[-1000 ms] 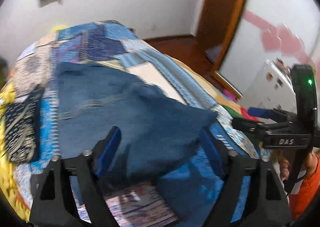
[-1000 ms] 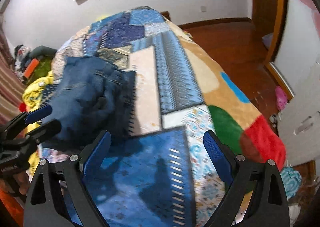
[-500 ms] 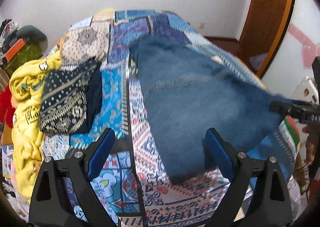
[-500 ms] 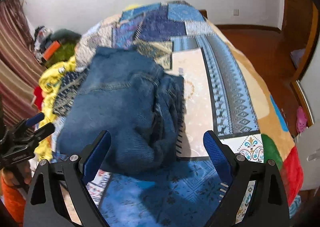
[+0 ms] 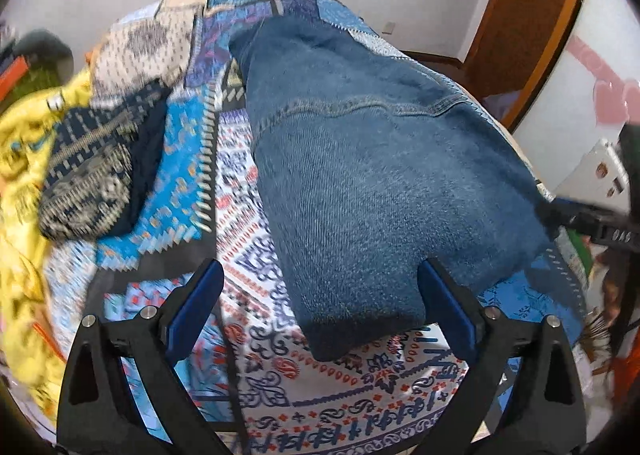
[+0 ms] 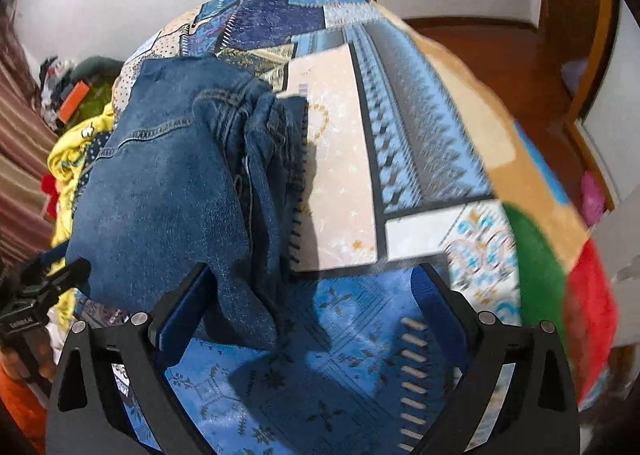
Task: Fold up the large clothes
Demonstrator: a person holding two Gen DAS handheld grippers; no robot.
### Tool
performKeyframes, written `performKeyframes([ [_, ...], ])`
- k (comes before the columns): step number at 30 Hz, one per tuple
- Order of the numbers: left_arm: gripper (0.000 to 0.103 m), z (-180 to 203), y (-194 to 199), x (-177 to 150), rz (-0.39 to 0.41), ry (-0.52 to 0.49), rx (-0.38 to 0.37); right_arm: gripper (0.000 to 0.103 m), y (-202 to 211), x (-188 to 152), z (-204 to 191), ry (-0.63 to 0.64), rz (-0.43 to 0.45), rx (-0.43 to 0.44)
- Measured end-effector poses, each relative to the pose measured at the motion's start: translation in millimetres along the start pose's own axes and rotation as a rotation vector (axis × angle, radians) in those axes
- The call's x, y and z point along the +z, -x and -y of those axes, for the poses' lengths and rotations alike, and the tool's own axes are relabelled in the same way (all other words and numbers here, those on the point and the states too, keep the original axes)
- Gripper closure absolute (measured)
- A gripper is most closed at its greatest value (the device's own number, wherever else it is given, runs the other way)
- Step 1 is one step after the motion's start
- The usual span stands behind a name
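Note:
A pair of blue jeans (image 5: 360, 159) lies folded on the patchwork bedspread (image 5: 176, 183). Its near end rests between the fingers of my left gripper (image 5: 320, 311), close to the right-hand finger (image 5: 448, 307). The jaws are opening and the pads do not press on the denim. In the right wrist view the jeans (image 6: 160, 183) lie bunched at the left, with the bedspread (image 6: 340, 175) beside them. A denim edge hangs by the left finger (image 6: 184, 315) of my right gripper (image 6: 312, 311), which stands open. Each gripper shows at the edge of the other's view.
A folded dark patterned garment (image 5: 96, 175) and a yellow cloth (image 5: 24, 159) lie left of the jeans. A red and green blanket (image 6: 560, 295) hangs off the bed's right side. A wooden door frame (image 5: 532, 15) and floor (image 6: 520, 55) lie beyond.
The denim that sat in the left jaws a second ago now lies flat on the bed. Both grippers have sunk closer to the bedspread, and the left jaws stand wider.

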State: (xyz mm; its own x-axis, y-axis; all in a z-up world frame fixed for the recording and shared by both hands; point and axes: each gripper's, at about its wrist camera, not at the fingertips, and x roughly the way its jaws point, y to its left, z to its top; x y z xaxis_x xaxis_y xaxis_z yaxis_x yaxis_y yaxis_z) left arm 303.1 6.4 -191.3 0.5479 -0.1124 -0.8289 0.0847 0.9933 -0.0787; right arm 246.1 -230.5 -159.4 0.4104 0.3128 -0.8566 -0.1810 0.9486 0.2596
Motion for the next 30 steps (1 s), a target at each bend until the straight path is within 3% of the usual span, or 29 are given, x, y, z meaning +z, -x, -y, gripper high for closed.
performKeyframes([
  [4, 0.005, 4.7, 10.0, 10.7, 0.047, -0.065, 0.078, 0.005, 15.4, 12.4, -5.1, 0.05, 0.039, -0.034],
  [10, 0.005, -3.8, 17.9, 37.0, 0.098, -0.047, 0.074, 0.005, 22.3, 37.8, -14.0, 0.091, 0.089, -0.019],
  [17, 0.005, -9.5, 12.2, 74.0, 0.144, -0.074, 0.124, 0.005, 4.8, 70.3, -31.2, 0.169, 0.106, -0.008],
  [21, 0.005, -14.8, -4.4, 93.2, 0.137, -0.074, 0.131, 0.005, -13.9, 88.0, -36.9, 0.2, 0.081, 0.015],
  [30, 0.005, -48.2, -68.6, 113.5, 0.027, 0.053, 0.068, 0.005, -72.3, 100.7, -20.4, 0.162, -0.077, 0.085],
])
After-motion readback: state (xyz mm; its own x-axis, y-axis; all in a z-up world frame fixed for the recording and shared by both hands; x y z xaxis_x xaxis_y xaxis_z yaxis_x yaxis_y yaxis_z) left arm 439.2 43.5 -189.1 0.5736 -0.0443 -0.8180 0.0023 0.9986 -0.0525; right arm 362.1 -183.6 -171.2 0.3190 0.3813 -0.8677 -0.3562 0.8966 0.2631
